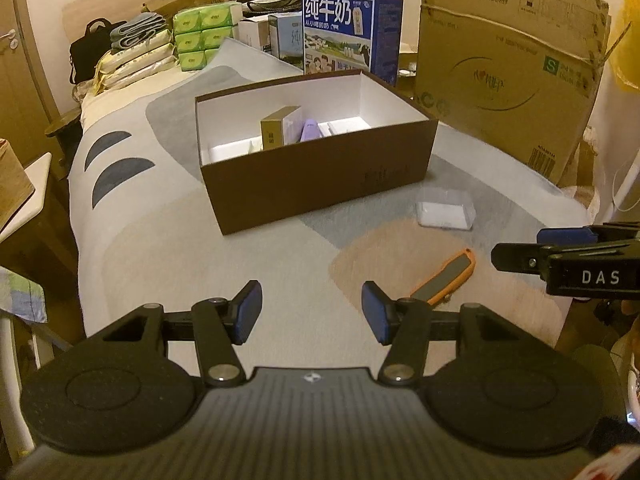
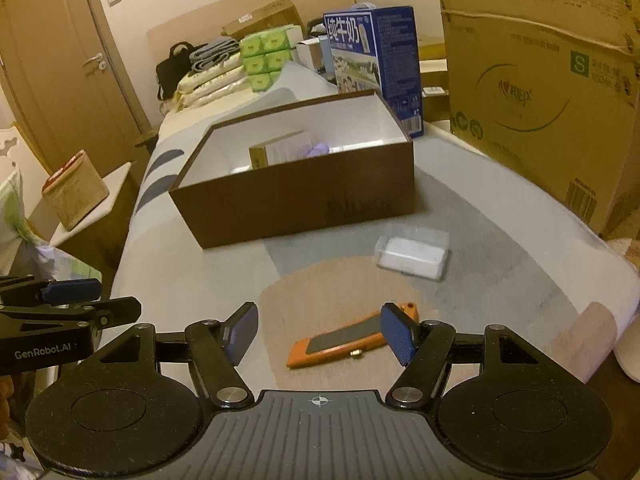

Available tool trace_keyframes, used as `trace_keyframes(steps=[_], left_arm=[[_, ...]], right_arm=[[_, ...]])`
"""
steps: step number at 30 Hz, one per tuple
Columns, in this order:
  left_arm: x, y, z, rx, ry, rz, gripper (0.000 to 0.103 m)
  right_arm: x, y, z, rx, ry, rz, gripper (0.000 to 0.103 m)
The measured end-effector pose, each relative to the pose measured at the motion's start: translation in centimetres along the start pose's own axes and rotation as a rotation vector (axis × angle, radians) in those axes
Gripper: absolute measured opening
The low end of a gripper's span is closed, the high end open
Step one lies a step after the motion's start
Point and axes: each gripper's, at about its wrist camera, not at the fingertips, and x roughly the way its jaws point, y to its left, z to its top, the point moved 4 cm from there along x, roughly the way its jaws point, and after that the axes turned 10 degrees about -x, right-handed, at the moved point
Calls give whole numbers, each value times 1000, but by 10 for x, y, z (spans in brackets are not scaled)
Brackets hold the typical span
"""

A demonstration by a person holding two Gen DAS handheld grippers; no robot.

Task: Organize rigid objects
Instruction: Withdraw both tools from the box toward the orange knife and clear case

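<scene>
The orange utility knife [image 2: 352, 340] lies flat on the patterned bed cover [image 2: 208, 264], just ahead of the right gripper [image 2: 318, 334], in the gap between its fingers and running under the right-hand finger's tip in that view. Its long axis runs across the fingers at a shallow slant, the near-left end low and the far-right end toward the clear plastic case [image 2: 412, 256], which sits farther ahead and to the right. Both lie short of the open brown box [image 2: 296, 204], where a small carton and a purple item already stand. From the left gripper [image 1: 312, 312] the knife [image 1: 444, 276] lies ahead and right, partly behind its right finger, so the right hand looks nearer. Which end holds the blade is hard to tell. Both pairs of fingers stand apart, the right somewhat wider, and hold nothing.
</scene>
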Motion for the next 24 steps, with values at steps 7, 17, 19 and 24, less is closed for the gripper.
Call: trace_keyframes(steps=[7,17,19,24], left_arm=[[1,-1,-14,8,18,10,51],[8,-11,-30,31,50,10,51],[10,-13,-31,37,56,10,51],[14,-16,-35,53,67,13,51]], right_arm=[[-1,3,-13,0,21,1,65],[1,2,-32,3,61,-2,65],[2,2,-35,4,69,-6,65],[5,2,-43,0,88,-9,65]])
